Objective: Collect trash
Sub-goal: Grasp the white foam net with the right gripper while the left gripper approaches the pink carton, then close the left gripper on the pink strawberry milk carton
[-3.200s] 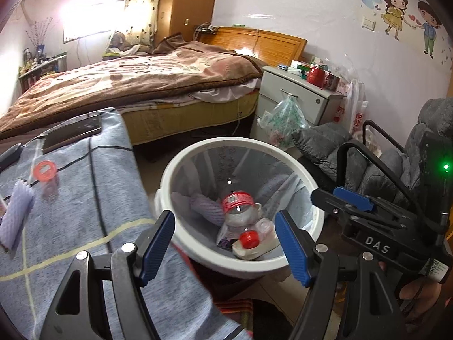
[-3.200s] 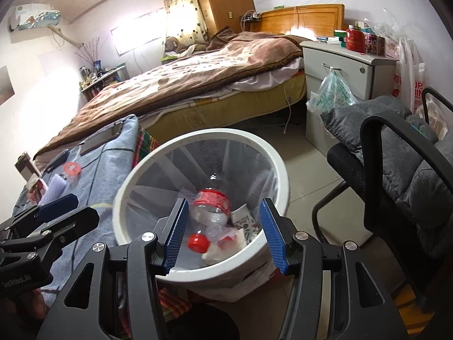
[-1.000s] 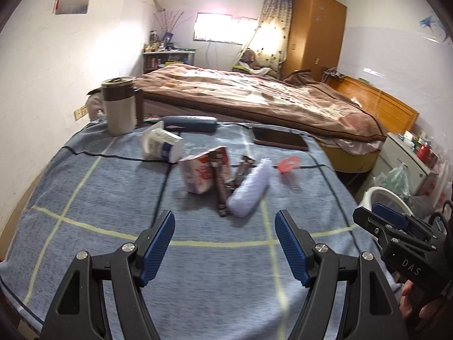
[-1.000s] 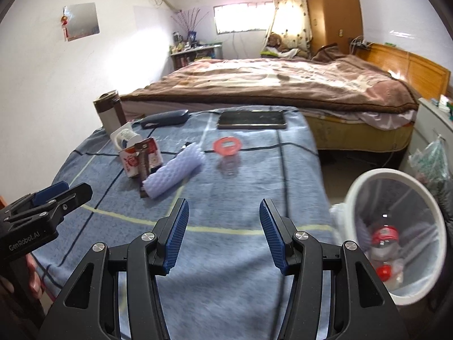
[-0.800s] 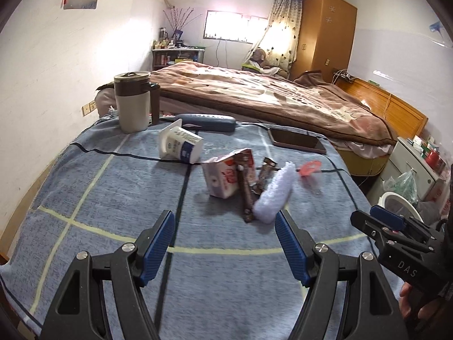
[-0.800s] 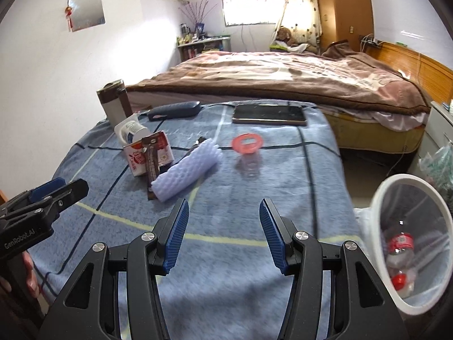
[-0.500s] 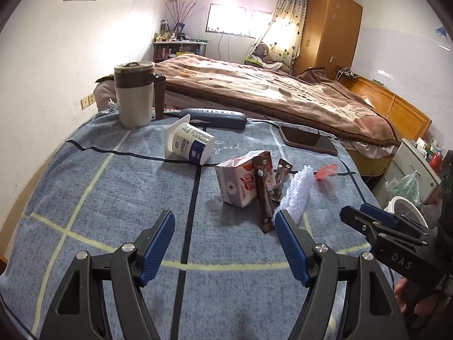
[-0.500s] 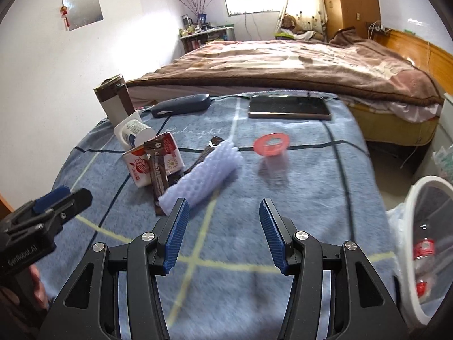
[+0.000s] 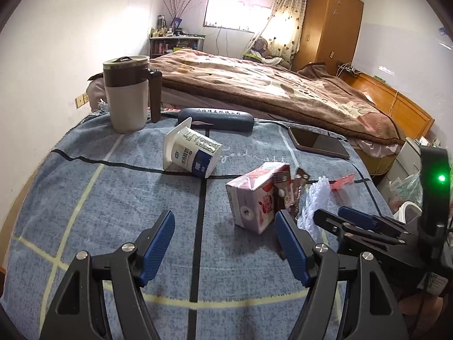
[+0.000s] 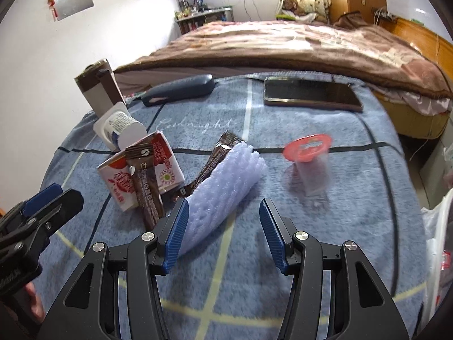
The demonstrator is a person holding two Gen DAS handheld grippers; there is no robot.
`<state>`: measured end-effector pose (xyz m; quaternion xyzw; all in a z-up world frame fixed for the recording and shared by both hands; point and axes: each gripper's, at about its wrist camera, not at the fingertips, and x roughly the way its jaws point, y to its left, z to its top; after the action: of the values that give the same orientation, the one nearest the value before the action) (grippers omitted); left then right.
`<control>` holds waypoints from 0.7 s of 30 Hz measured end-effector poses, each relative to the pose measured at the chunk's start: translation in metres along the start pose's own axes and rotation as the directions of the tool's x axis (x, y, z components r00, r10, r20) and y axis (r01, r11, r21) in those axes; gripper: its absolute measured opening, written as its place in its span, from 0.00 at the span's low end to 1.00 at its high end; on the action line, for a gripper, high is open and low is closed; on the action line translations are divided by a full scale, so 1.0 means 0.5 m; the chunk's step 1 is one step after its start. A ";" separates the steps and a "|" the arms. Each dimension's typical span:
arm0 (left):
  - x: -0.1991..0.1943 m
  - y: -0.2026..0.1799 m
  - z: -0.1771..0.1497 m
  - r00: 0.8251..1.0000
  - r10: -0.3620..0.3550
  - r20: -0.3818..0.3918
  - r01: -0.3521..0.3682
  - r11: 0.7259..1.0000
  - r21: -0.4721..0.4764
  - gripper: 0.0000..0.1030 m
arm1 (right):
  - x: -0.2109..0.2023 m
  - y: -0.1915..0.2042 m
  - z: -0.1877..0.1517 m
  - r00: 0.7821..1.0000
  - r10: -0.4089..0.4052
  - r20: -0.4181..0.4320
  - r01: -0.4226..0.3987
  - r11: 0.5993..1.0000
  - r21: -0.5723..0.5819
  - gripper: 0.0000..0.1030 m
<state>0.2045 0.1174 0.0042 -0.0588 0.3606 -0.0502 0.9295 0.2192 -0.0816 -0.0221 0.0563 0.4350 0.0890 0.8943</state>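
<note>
Trash on the bench (image 9: pixel 85 198) now fills both views instead of the bin: milk carton (image 9: pixel 256 198) at centre, both grippers' fingers (image 10: pixel 177 235) wide open, empty, closing in.

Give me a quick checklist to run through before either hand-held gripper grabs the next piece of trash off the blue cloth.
1. Left hand-held gripper open, nothing between its jaws: ok.
2. Right hand-held gripper open and empty: ok.
3. Foam sleeve lined up between the right jaws: not ok, it lies by the left jaw.
4. Milk carton free to lift: not ok, a coffee sachet leans on it.
5. Phone apart from the trash: ok.
6. Bin within reach: cannot tell.
</note>
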 end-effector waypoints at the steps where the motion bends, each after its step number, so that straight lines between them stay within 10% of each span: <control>1: 0.004 0.001 0.001 1.000 0.000 -0.002 0.000 1.000 0.002 0.73 | 0.000 0.001 0.000 1.000 0.001 0.002 -0.001 1.000 -0.002 0.53; 15: 0.039 0.011 0.015 0.999 -0.019 -0.029 0.020 1.000 0.001 0.73 | 0.034 -0.003 0.020 0.998 0.038 -0.041 -0.036 0.999 0.035 0.53; 21: 0.055 0.006 0.017 0.998 -0.036 -0.048 0.037 0.999 0.016 0.73 | 0.012 -0.016 0.012 1.000 -0.002 -0.012 0.002 1.000 0.023 0.29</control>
<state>0.2305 0.1172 -0.0084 -0.0566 0.3811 -0.0717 0.9200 0.2285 -0.0884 -0.0242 0.0655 0.4415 0.0834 0.8910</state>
